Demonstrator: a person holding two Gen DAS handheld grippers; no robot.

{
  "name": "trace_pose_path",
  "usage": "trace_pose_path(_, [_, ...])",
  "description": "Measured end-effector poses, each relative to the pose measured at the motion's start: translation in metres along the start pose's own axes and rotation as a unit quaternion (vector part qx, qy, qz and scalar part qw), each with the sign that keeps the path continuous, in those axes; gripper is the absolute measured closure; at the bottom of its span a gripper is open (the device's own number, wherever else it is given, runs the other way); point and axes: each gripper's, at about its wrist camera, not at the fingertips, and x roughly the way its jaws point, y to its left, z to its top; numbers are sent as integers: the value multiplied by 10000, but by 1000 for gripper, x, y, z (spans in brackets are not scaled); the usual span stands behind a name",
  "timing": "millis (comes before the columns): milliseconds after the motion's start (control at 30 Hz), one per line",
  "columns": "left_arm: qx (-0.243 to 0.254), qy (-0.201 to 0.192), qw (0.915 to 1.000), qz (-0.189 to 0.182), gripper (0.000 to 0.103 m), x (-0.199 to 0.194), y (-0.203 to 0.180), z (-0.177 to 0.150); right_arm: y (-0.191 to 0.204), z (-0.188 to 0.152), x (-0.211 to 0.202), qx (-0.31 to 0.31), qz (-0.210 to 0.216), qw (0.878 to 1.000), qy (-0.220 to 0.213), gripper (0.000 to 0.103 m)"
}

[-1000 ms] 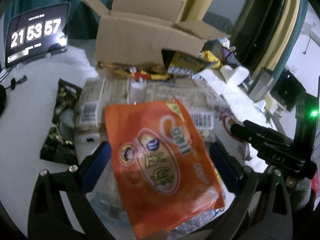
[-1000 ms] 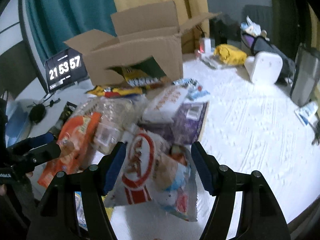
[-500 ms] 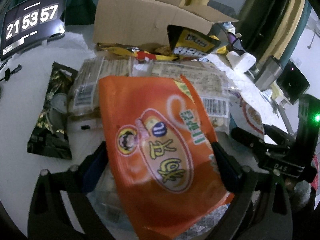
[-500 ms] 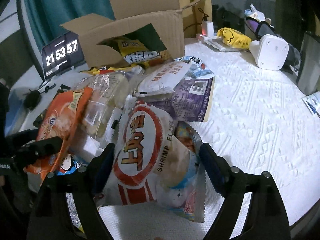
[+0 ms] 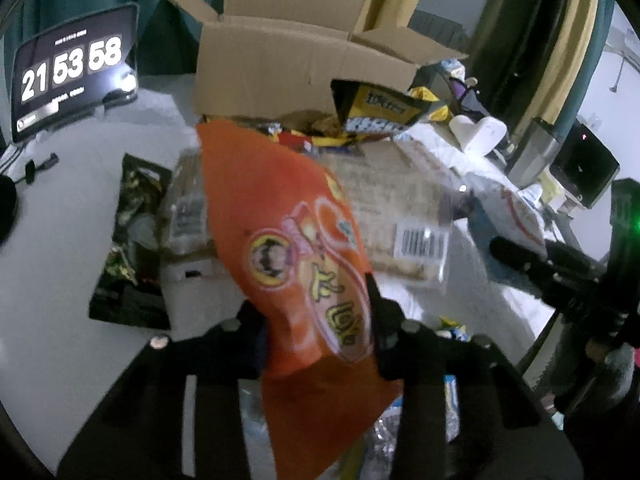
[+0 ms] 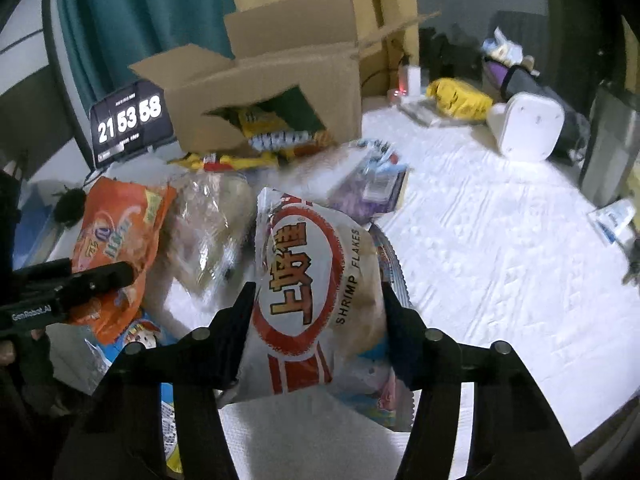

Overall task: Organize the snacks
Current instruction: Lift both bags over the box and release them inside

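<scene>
The left gripper (image 5: 316, 316) has just closed, pinching an orange snack bag (image 5: 288, 240) at near left. The right gripper (image 6: 318, 312) has just been closing around a white shrimp flakes bag (image 6: 316, 280), its pads touching both sides. An open cardboard box (image 6: 272, 92) stands far behind.

Dim room; my clock display (image 5: 72, 66) glares. Fisheye bends edges, corners black. My orange snack bag (image 5: 292, 240) motion-blurred.

1 cardboard box (image 6: 280, 92), 1 clock (image 6: 130, 124), 2 grippers, approx 8 snack bags.
</scene>
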Motion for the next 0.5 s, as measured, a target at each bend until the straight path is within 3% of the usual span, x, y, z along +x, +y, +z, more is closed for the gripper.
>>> trace_pose_path(500, [114, -584, 9982, 71, 71, -33, 4, 26, 4, 46, -33, -199, 47, 9972, -724, 42])
